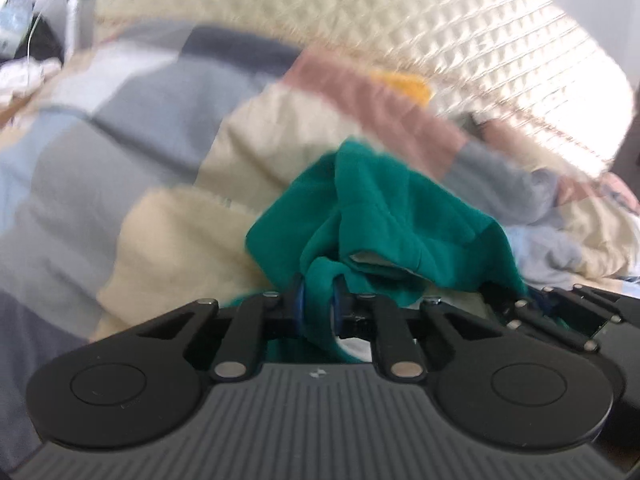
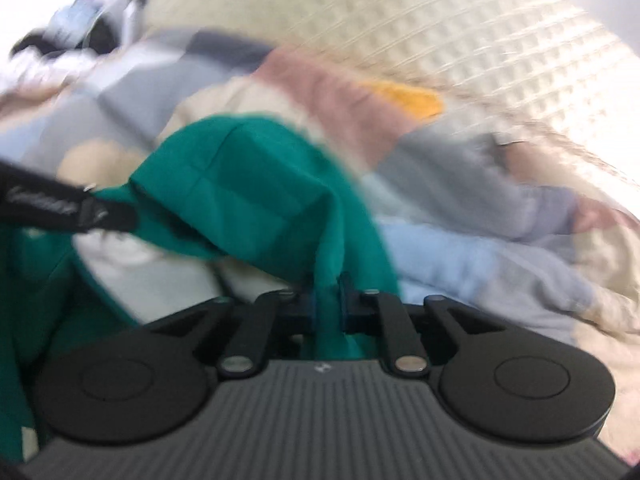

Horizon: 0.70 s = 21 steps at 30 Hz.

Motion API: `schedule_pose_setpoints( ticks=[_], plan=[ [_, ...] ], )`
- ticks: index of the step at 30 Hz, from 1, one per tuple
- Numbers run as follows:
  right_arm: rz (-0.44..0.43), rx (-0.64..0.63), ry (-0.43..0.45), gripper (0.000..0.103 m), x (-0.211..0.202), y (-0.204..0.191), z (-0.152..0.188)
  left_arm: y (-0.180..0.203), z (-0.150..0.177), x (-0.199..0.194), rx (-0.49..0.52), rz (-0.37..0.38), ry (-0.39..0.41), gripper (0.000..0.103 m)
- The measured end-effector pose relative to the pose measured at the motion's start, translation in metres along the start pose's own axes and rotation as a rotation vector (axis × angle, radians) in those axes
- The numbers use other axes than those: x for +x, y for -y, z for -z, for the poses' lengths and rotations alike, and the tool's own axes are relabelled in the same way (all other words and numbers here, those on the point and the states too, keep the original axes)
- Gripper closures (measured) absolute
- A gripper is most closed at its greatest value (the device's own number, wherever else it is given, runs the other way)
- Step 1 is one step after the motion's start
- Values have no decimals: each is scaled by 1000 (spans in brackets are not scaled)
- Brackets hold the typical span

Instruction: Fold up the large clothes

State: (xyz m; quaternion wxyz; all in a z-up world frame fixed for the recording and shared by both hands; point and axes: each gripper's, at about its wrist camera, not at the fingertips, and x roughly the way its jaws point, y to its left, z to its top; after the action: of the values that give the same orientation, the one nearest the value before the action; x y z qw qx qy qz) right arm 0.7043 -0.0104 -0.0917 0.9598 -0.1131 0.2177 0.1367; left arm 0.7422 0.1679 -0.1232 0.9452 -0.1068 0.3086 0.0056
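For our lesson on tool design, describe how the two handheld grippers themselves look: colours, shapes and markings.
Both look alike. The left gripper has a grey ribbed body, two black rounded plates with circular insets, black linkage bars on silver pins, a tiny white logo and blue pads. The right gripper matches it, though blur hides its pad colour.

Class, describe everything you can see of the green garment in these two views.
The green garment is plain teal, soft-looking knit cloth, bunched and creased, not yet folded. A pale inner lining or label shows at one fold. It lies crumpled over the patchwork quilt. The left gripper is shut on one bunched edge, the right gripper on another, so it hangs between both.
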Motion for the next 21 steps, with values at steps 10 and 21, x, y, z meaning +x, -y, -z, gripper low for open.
schedule_pose_setpoints(
  ticks=[10, 21],
  plan=[
    [-52, 175, 248, 93, -168, 70, -24, 40, -7, -153, 85, 99, 132, 90],
    [-152, 64, 399, 93, -376, 60, 74, 65, 128, -363, 47, 211, 187, 90]
  ],
)
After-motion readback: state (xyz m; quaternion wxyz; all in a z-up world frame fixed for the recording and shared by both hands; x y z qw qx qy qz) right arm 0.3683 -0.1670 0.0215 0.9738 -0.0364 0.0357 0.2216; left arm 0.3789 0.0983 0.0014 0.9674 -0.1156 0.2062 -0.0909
